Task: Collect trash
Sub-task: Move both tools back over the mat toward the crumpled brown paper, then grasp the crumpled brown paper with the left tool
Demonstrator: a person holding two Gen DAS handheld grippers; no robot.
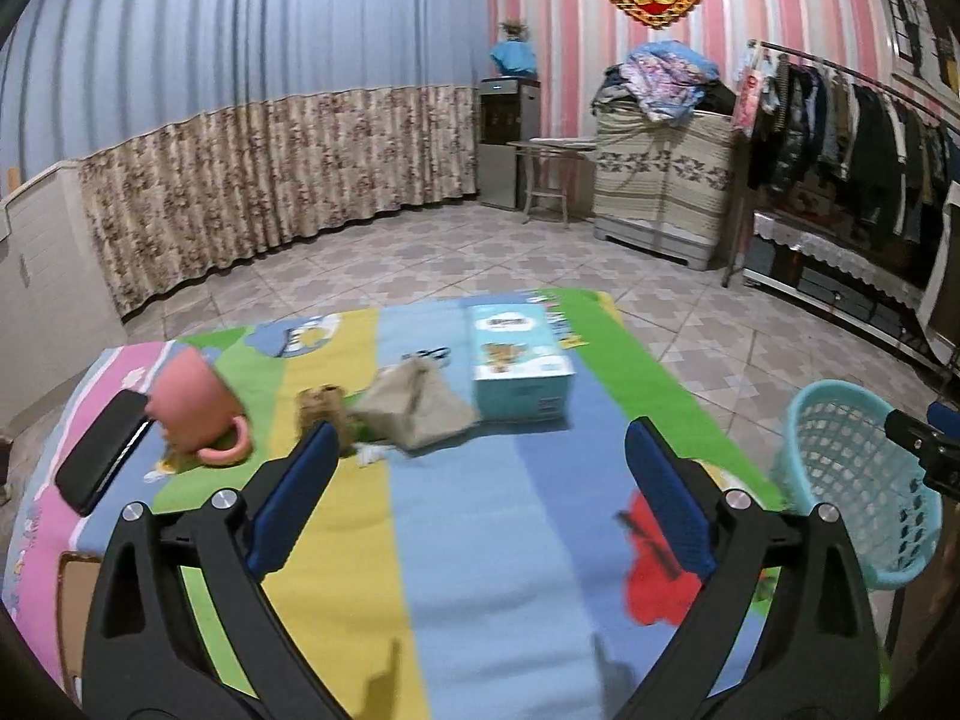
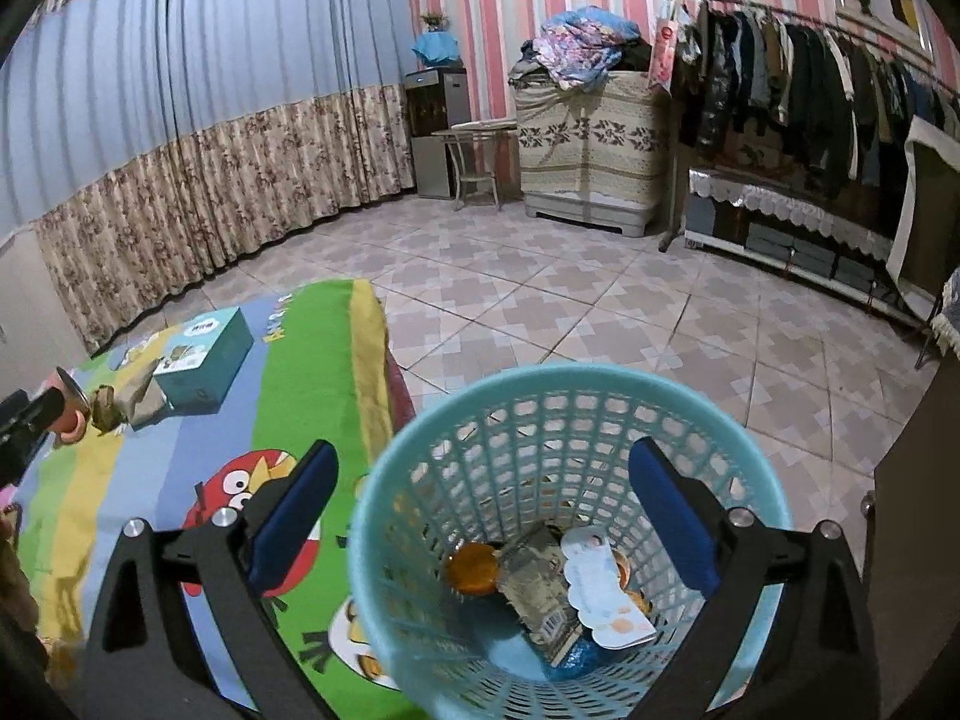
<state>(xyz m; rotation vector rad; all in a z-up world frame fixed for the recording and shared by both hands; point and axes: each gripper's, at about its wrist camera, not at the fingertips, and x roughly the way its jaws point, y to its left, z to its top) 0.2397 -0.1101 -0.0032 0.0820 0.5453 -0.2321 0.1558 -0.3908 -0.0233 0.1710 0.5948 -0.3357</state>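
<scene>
Pink-striped walls and a long blue curtain (image 1: 240, 60) are framing this room, with a rack of clothes (image 1: 852, 138) hanging along the right side and patterned tiles running across the floor (image 2: 600, 312). Up front, a striped cartoon mat (image 1: 456, 540) is covering the low surface. The left gripper (image 1: 480, 474) is hovering over it, jaws spread wide and holding nothing. Ahead of it, a crumpled brown bag (image 1: 414, 402) is lying on the mat, touching the near left corner of a teal box (image 1: 519, 360). Just left of the bag, a small brown wad (image 1: 321, 405) is sitting, too blurred to identify. Further left, a pink mug (image 1: 195, 408) is resting upside down and tilted, and a black phone (image 1: 102, 456) is lying beside it near the mat's edge. Over to the right, the turquoise basket (image 1: 858, 480) is standing just off the mat's right edge. The right gripper (image 2: 480, 498) is hanging directly above that basket, jaws wide apart as well, empty. Down inside it, an orange lid (image 2: 471, 567), a white wrapper (image 2: 600, 594) and a grey packet (image 2: 534, 582) are lying together on the bottom.
</scene>
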